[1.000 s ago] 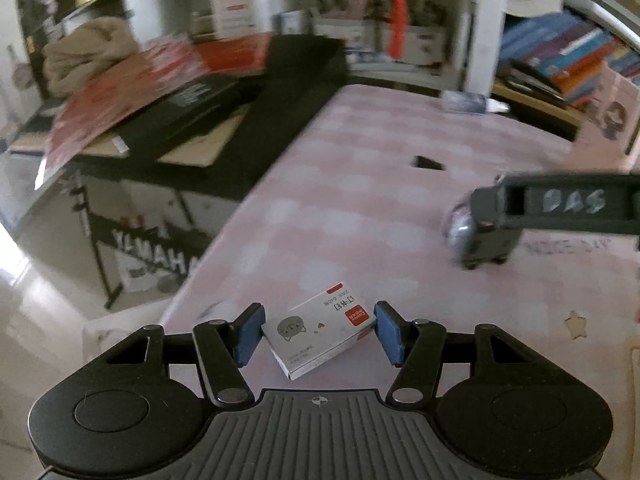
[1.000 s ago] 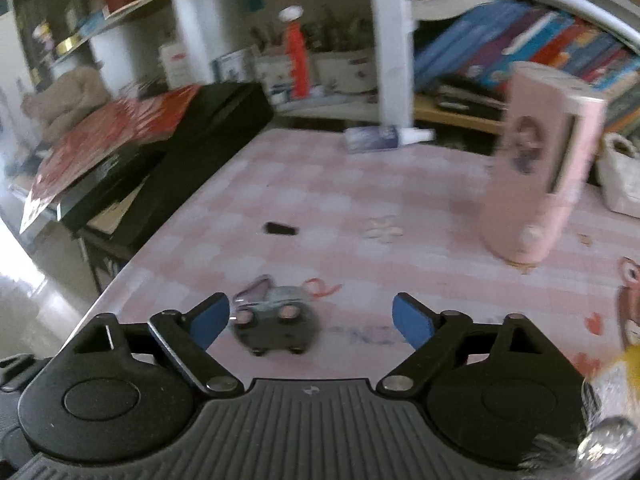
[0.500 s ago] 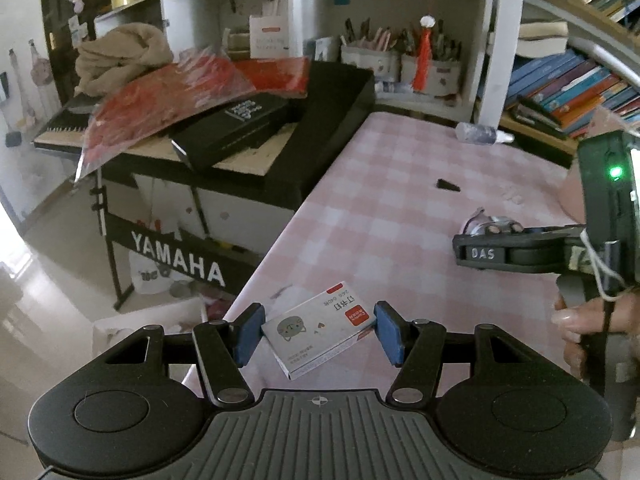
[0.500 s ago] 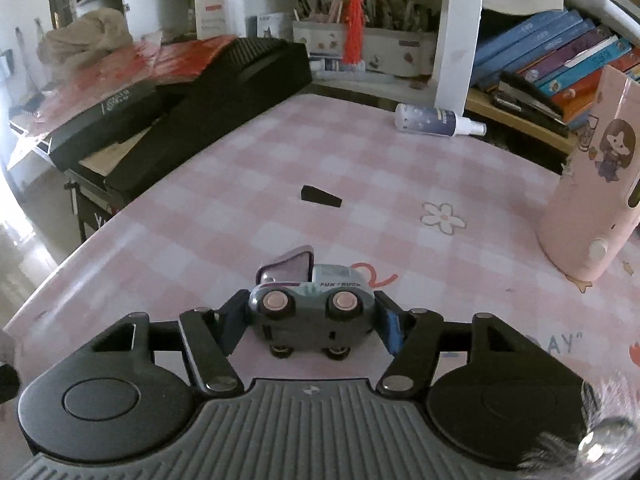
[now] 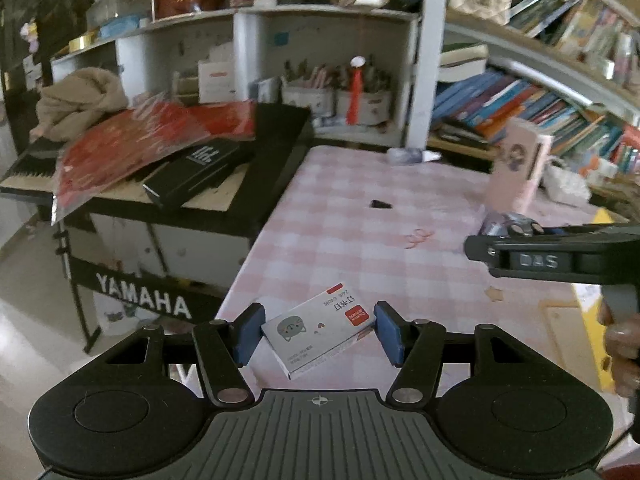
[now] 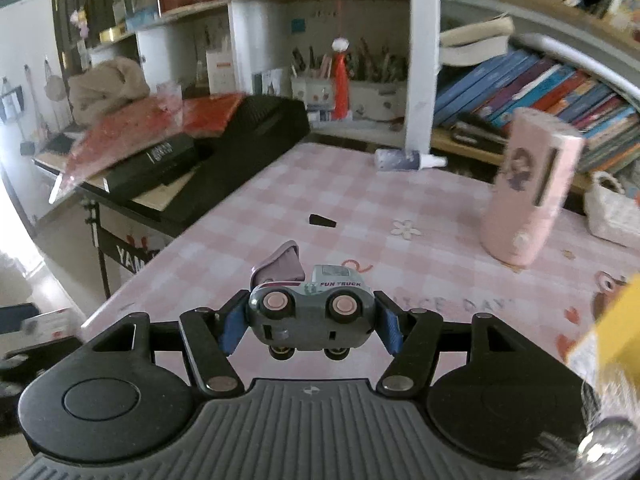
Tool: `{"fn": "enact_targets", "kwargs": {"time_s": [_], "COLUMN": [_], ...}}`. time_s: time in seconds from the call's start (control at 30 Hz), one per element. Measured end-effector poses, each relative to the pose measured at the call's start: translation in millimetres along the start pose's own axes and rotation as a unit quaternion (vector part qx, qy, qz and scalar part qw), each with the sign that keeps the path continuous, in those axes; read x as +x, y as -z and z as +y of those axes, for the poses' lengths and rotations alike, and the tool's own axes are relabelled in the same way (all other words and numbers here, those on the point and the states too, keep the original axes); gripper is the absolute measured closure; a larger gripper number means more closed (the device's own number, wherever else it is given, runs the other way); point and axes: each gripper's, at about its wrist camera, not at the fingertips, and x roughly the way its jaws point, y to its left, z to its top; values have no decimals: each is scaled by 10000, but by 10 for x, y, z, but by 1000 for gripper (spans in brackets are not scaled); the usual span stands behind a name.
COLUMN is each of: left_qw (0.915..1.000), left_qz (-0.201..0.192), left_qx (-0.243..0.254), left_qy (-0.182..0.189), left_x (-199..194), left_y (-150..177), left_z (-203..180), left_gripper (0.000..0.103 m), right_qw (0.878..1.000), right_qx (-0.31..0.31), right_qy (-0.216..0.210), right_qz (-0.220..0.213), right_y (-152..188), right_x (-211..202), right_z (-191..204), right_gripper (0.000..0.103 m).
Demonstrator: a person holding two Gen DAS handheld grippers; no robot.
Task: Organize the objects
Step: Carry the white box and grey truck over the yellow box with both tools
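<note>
My left gripper (image 5: pixel 317 334) is shut on a small white staple box (image 5: pixel 316 330) with a grey cat face and a red label, held above the near left corner of the pink checked table (image 5: pixel 360 248). My right gripper (image 6: pixel 310 326) is shut on a grey toy truck (image 6: pixel 312 314) marked FUN TRUCK, held on its side above the table (image 6: pixel 400 256). The right gripper also shows in the left wrist view (image 5: pixel 540 258), to the right and ahead, with the truck (image 5: pixel 508 226) at its tip.
A pink cylinder container (image 6: pixel 532 188) stands at the right. A small black wedge (image 6: pixel 322 221) and a spray bottle (image 6: pixel 404 159) lie further back. A black Yamaha keyboard (image 5: pixel 168 184) with red bags stands left of the table. Bookshelves line the back.
Both grippers have risen above the table with their objects. The right gripper closed on the toy truck a second ago and lifted it.
</note>
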Motion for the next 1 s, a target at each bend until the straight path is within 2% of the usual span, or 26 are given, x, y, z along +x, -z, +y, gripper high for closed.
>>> {"fn": "enact_targets", "kwargs": {"time_s": [0.13,0.37,0.6,0.8,1.0], "left_qw": [9997,9988,9964,9907,9794], "left_qz": [-96,-315,-252,-86,12], "left_qx": [85,258,610,982,1401], "left_qy": [200,286,529,936,1452], "left_x": [-206,-598,-900,-1077,-1167], "left_y": [130,390,683,948,1066], "left_z": [-35,-2,-66,-202,-477], "left_gripper": [44,44,44,44,44], "right_qw": [9996,9985,9977,9934,9831], "right_qx": [237,357,390,804,1327], "right_qy": [151,403,538,819,1250], "right_qz": [-53,12,-150,34,157], "right_y": [157,629,994,1407,1760], "right_x": [-421,-940,-1396,-1701,-2036], "right_z": [1,230,445,473,349], "right_gripper": [41,41,41,41,41]}}
